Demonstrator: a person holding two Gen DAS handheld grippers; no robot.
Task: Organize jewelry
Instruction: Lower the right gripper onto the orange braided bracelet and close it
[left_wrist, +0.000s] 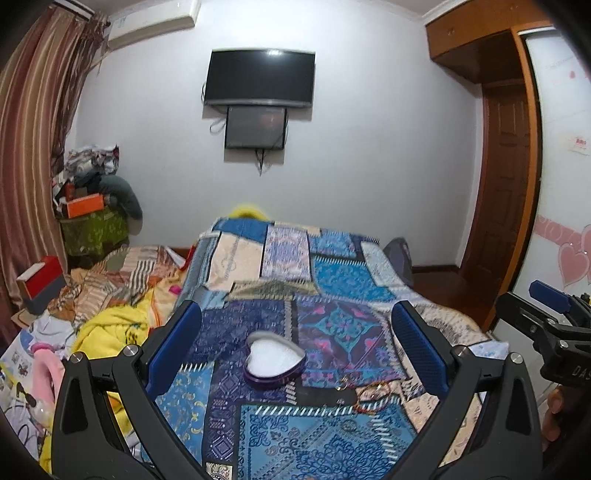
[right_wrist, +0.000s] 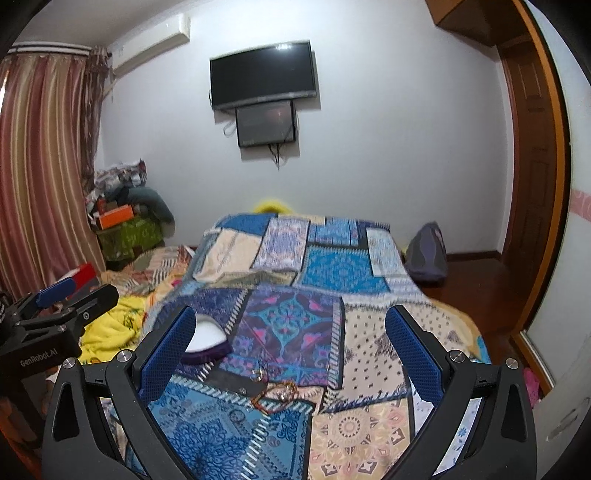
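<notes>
Both grippers, left gripper (left_wrist: 295, 343) & right gripper (right_wrist: 290, 347), gape empty above bed (right_wrist: 373, 354). Bracelet (right_wrist: 273, 397) lies just right of heart box (left_wrist: 275, 363): pinch its rim, lift slow.

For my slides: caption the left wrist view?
Open left tool above heart-shaped box, jewelry beside it on quilt.
</notes>
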